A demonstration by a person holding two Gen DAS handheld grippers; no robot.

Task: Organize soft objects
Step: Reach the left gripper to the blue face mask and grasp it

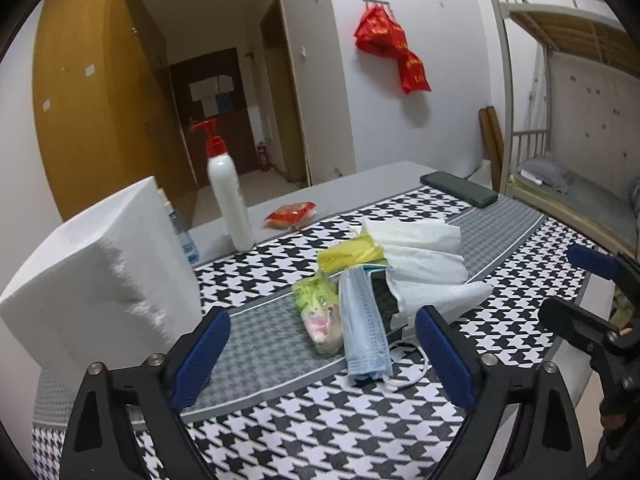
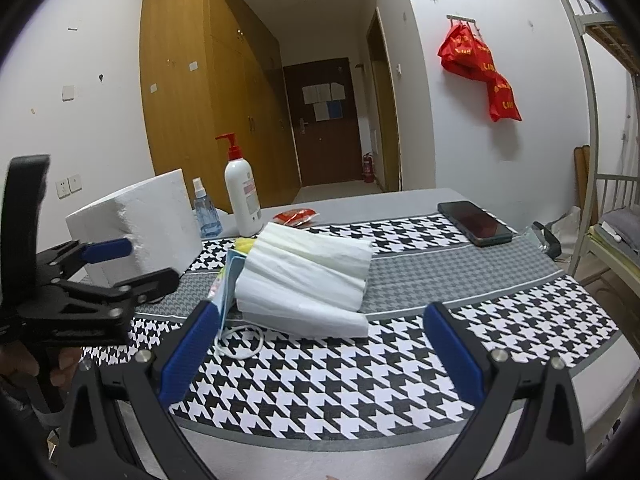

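Left hand-held gripper (image 1: 322, 354) gapes wide, empty, over the mask (image 1: 365, 326); right hand-held gripper (image 2: 320, 350) likewise wide, seemingly touching nothing

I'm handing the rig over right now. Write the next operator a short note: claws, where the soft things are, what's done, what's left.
Left claw: open, empty, low over the checked cloth, aimed at the pile.
Right claw: open, empty, facing the same pile from the other side.
Pile, mid-cloth: blue face mask nearest, its ear loop lying loose on the cloth; green packet beside it; yellow cloth behind; white paper towels stacked on top toward the right.
Foam block stands at the left; lotion bottle, spray bottle, red packet and phone lie farther back.
Done: nothing looks sorted yet.
Left: separate and arrange the whole pile, probably mask first.
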